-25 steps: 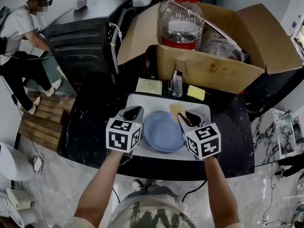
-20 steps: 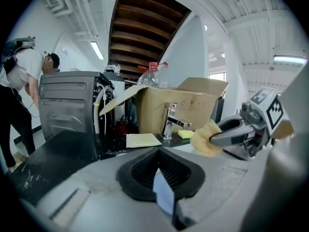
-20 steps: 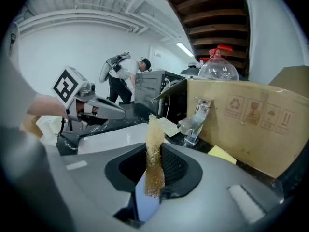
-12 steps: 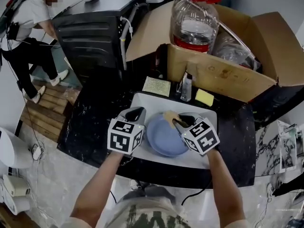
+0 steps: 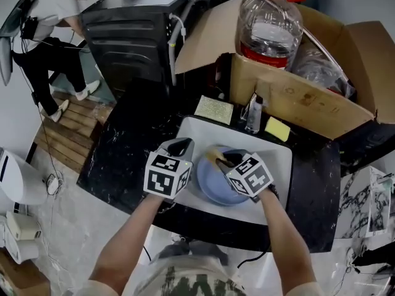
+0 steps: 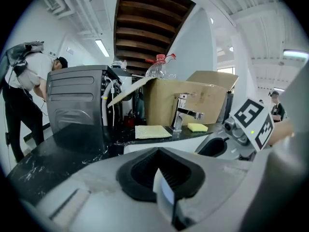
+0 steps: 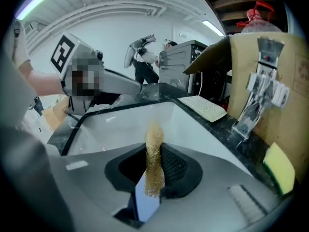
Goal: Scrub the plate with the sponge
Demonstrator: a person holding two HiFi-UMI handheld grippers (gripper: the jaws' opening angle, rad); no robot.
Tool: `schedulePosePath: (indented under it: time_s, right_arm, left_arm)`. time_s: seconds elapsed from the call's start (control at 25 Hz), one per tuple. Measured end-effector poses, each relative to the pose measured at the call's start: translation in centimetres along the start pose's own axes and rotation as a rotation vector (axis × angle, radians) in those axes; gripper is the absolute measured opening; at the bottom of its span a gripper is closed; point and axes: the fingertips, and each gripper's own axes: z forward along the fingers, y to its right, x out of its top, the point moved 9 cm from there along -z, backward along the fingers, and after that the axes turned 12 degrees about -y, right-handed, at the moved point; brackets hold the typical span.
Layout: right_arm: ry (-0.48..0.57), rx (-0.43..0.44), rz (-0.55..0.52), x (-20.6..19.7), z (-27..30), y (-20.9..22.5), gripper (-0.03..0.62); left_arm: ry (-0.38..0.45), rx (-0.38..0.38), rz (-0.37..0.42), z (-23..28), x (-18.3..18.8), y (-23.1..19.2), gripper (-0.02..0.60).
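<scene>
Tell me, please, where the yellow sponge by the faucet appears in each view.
Head view: yellow sponge on the counter, right of the faucet.
Left gripper view: right of centre, beside the faucet.
Right gripper view: lower right edge, below the faucet.
Shared landmark: the faucet.

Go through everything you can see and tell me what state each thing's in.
Round blue plate: in the white sink, rim clamped by the left gripper.
Tan scrubbing sponge: clamped in the right gripper, over the plate.
Brown cardboard box: flaps open.
Clear plastic water jug: capped, partly filled.
Chrome faucet: no water visibly running.
</scene>
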Motion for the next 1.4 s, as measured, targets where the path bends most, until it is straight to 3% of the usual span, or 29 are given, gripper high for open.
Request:
schedulePosePath:
  time_s: [0.44,0.68,1.12,1.4]
  right_arm:
    - [-0.037,0.104,0.077,-1.6,5.4,0.2,0.069]
    - [-0.040,0.121,0.114,-2.0,7.5,0.3,0.069]
    - [-0.021,0.006,0.225,-3.1,8.6,2.5,0.069]
    - [-0.006,-0.024,0.292,-4.0,8.4,4.2,0.069]
  left_arm:
    - [-0.039,0.005,0.003,1.1,-0.3,0.4,-0.003]
    - [-0.057,0.014,-0.002,1.6,-0.7,0.1,-0.003]
    - [-0.081,0.018,0.010,2.5,-0.8,0.4,-0.003]
    - [-0.061,-0.012,0.018,3.0,-0.5,1.2,-0.003]
